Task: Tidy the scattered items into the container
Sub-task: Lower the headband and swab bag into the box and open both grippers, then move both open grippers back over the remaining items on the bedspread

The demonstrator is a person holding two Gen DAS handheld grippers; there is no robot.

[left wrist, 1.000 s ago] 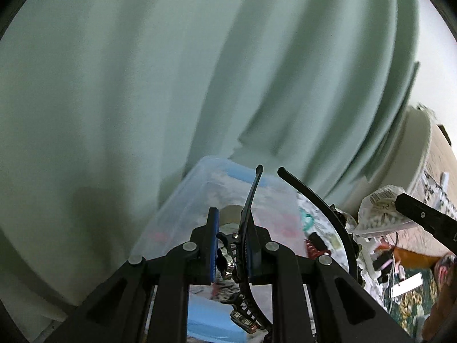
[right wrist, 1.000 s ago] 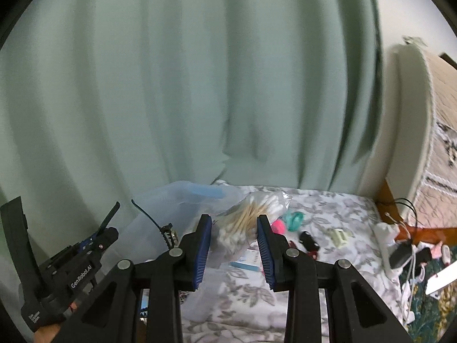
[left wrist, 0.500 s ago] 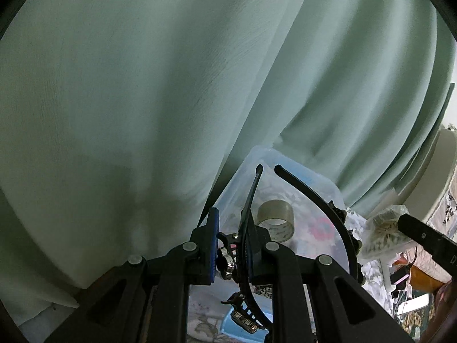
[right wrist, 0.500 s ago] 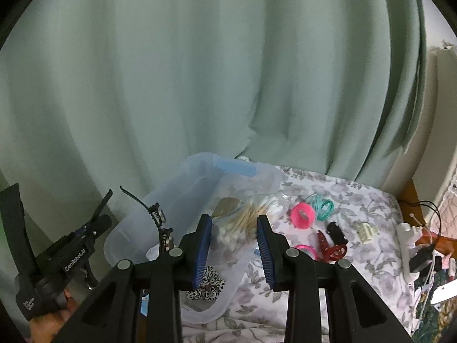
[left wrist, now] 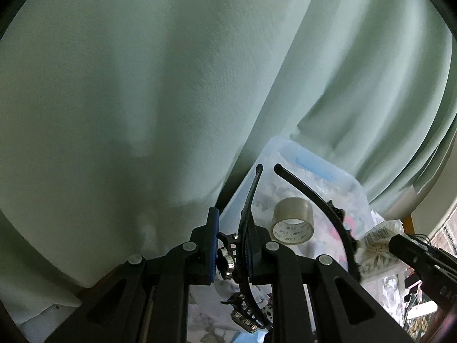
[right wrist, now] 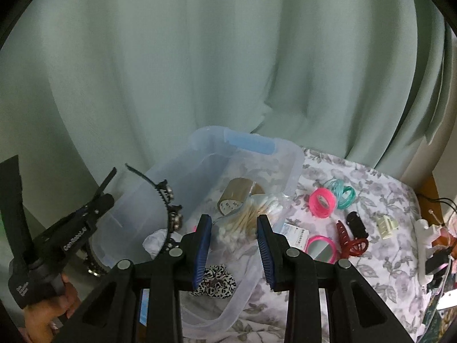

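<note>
Left tool (left wrist: 230, 250) is pinched shut on a black headband (left wrist: 320, 208), its arc poking out at 12 o'clock over the clear container (right wrist: 291, 168) – prob. so it drops straight in. Right tool (right wrist: 234, 245) holds a bag of cotton swabs (right wrist: 251, 214) between partly spread pads, over the bin's 3 o'clock rim. Tape roll (right wrist: 234, 197) and scrunchie (right wrist: 215, 284) lie inside already. Pink coils (right wrist: 322, 201), red claw clip (right wrist: 350, 243) etc. wait on the floral bed (right wrist: 385, 271) at 3 o'clock – not yet tidied.

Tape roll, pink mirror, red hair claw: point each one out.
Tape roll (left wrist: 292, 220), left wrist view, on its brown outer band.
Pink mirror (right wrist: 319, 248), right wrist view, on the glass.
Red hair claw (right wrist: 349, 240), right wrist view, on its body.
</note>
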